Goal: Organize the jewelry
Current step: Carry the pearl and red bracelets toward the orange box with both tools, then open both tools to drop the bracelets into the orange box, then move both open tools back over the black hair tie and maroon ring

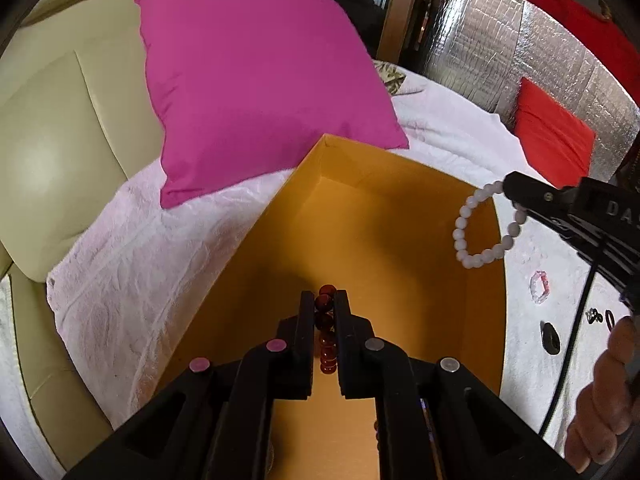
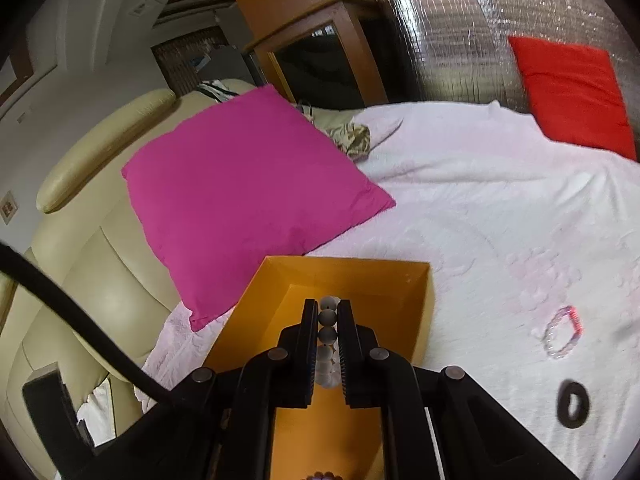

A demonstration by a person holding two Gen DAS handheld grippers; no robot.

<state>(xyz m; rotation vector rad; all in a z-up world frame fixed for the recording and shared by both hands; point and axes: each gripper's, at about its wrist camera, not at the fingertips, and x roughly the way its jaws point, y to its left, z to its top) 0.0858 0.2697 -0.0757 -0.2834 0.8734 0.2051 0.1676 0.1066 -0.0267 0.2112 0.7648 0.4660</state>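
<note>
Our left fingers (image 1: 324,298) are pinched on a dark red bead bracelet (image 1: 326,334) over the orange box (image 1: 280,216), and our right fingers (image 2: 329,307) clamp a white bead bracelet (image 2: 328,336) above the same box. The box sits on the white blanket (image 2: 480,208), its far corner touching the magenta pillow (image 2: 240,184). A clear pink bracelet (image 2: 562,334) and a black ring (image 2: 574,404) lie toward the blanket's right edge.

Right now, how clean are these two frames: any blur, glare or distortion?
Left wrist view: heavy fisheye bending, dark corners, white bead bracelet sharp. Right wrist view: pink bracelet and black ring smeared by motion blur; silver foil wall throws glare.
</note>
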